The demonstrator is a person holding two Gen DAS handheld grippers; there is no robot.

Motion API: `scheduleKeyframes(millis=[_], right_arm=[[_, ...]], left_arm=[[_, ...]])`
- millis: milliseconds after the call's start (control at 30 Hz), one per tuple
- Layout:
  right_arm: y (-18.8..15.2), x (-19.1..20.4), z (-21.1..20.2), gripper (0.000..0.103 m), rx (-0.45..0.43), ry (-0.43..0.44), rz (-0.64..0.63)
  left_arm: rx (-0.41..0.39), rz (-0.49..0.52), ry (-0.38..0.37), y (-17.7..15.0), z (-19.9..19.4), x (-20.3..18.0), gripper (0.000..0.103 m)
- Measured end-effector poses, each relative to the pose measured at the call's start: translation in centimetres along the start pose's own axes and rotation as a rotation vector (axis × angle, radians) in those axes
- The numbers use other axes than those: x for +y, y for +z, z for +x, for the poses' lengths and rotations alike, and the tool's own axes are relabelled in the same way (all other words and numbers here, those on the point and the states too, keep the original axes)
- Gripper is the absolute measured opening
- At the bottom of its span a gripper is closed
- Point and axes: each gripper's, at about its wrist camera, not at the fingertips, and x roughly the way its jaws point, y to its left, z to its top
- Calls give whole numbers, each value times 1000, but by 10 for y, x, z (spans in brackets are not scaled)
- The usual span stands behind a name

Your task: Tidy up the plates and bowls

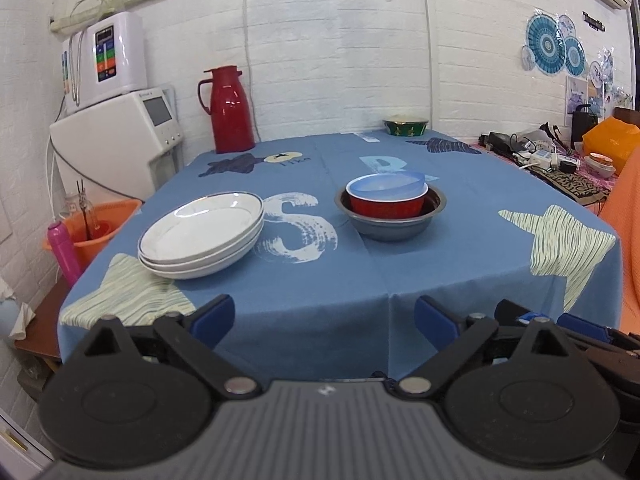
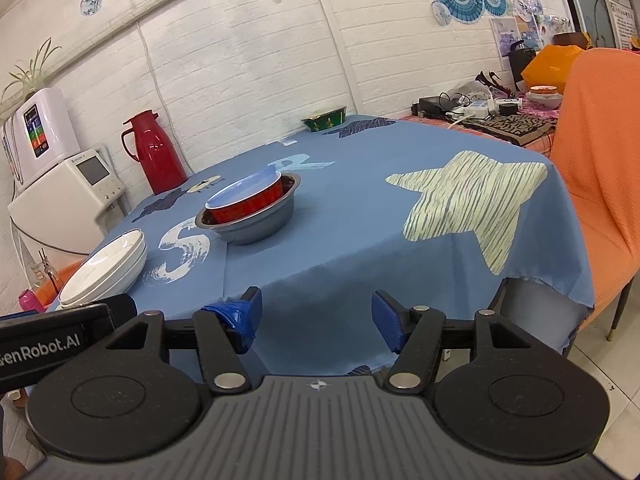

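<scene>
Plates (image 1: 200, 236) look sorted from the left wrist view: white ones nested in a pile just left of the big white "S" (image 1: 298, 226) printed on the cloth, and the bowls (image 1: 390, 208) just right of it, a blue one in a red one in a grey metal one. Your left gripper (image 1: 324, 316) hangs off the near edge of the table (image 1: 460, 248), well short of the S, jaws wide with nothing in them. Heads up though, that blue bowl sits tilted in the red one, so I reckon any nudge to the metal rim could tip it out. The plate pile also sits close to the left edge of the table, so if you come in low and shove instead of lift, I'd guess it slides toward the orange bucket (image 1: 96, 228) down there.

Right wrist view: same deal, right gripper (image 2: 316, 316) back off the near edge, jaws wide and empty, with the S up and to its left. One blue pad (image 2: 236, 320) looks wrapped in loose tape, which might slip on glazed china. There's also a green bowl (image 2: 325, 119) way past the S by the wall, apart from the rest. Reaching for it means passing over the bowl stack, and a low pass could clip it. The left gripper's body sits right beside yours too, so watch for a bump.
</scene>
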Motion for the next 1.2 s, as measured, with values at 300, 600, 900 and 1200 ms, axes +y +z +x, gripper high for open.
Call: scheduleKeyframes(millis=[300, 600, 900, 1200], right_arm=[[3, -7, 1, 48, -14, -21, 14], [2, -10, 5, 49, 7, 18, 33], [1, -9, 6, 50, 16, 24, 36], [0, -8, 6, 51, 18, 25, 30]], left_arm=[[19, 3, -13, -1, 2, -3, 96], [17, -8, -11, -3, 2, -1, 96], [15, -8, -9, -4, 0, -1, 96], [26, -6, -11, -4, 3, -1, 96]])
